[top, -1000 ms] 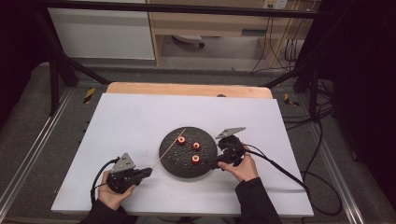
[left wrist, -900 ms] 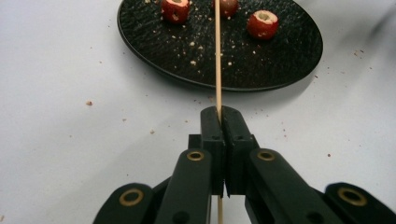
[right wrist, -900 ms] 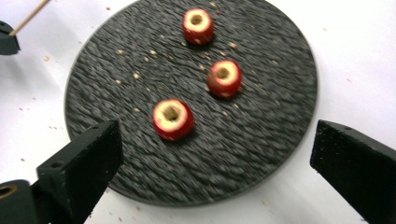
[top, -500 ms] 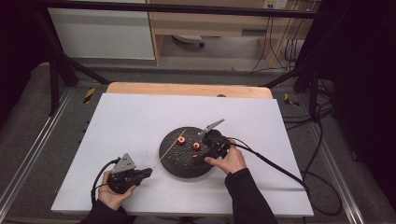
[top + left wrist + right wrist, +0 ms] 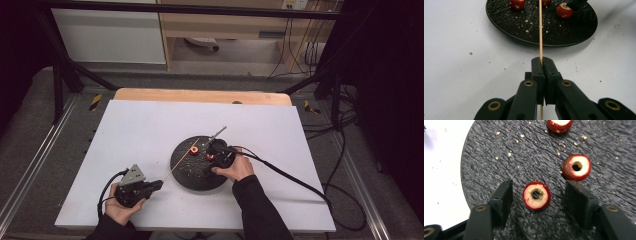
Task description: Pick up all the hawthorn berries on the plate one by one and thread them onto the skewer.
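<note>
A black round plate (image 5: 192,172) lies mid-table with red cored fruit pieces on it. My left gripper (image 5: 158,185) rests on the table at the plate's near left, shut on a thin wooden skewer (image 5: 176,168) that slants up over the plate. In the left gripper view the skewer (image 5: 540,32) runs from the closed jaws (image 5: 541,61) toward the plate (image 5: 511,25). My right gripper (image 5: 540,193) hangs open over the plate (image 5: 499,162), its jaws on either side of one fruit piece (image 5: 536,196). Two more pieces (image 5: 576,167) (image 5: 559,125) lie beyond it.
Crumbs dot the plate and the white tabletop (image 5: 150,130). The right gripper's cable (image 5: 295,180) trails off the table's right edge. A wooden strip (image 5: 200,96) borders the far side, with a metal frame and shelving behind it.
My right gripper has moved from the plate's right rim leftward over the fruit pieces and now straddles one. The left gripper and skewer have stayed in place.
</note>
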`<state>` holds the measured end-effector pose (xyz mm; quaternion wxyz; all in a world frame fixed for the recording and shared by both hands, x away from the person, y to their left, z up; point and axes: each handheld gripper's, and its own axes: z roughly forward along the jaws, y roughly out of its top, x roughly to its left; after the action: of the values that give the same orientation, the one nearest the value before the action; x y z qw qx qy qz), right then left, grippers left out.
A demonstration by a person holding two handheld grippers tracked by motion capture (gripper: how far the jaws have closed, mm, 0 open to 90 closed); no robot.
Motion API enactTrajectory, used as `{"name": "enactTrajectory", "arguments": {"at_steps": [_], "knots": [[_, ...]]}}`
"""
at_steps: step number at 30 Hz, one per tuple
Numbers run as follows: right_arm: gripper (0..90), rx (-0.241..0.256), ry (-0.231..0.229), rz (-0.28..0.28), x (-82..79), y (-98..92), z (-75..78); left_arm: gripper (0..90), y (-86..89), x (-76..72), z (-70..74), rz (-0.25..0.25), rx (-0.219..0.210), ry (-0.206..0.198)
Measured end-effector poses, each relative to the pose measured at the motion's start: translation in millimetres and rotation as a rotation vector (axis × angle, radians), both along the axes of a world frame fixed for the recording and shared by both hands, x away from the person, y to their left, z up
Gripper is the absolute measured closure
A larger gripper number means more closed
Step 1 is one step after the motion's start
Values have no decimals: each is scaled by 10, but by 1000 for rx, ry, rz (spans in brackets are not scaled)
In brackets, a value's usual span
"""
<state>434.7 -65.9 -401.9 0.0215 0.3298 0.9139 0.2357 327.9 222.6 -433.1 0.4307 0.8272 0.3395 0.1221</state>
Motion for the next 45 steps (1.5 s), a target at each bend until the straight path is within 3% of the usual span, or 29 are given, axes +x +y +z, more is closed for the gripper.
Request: {"name": "enactTrajectory", "arguments": {"at_steps": [9, 12, 23, 36, 41, 45], "knots": [[565, -8, 58, -1, 67, 7, -62, 884, -2, 1, 1, -1, 3, 2], [588, -10, 82, -7, 71, 15, -72, 884, -3, 2, -1, -2, 4, 3], [603, -2, 98, -13, 82, 5, -66, 884, -1, 0, 2, -1, 5, -1], [607, 93, 23, -61, -23, -135, 196, 884, -14, -13, 3, 3, 3, -4], [607, 148, -2, -89, -62, -212, 237, 884, -19, -14, 1, 3, 0, -3], [607, 237, -44, -126, -116, -313, 242, 884, -22, -16, -1, 8, -4, -2]]}}
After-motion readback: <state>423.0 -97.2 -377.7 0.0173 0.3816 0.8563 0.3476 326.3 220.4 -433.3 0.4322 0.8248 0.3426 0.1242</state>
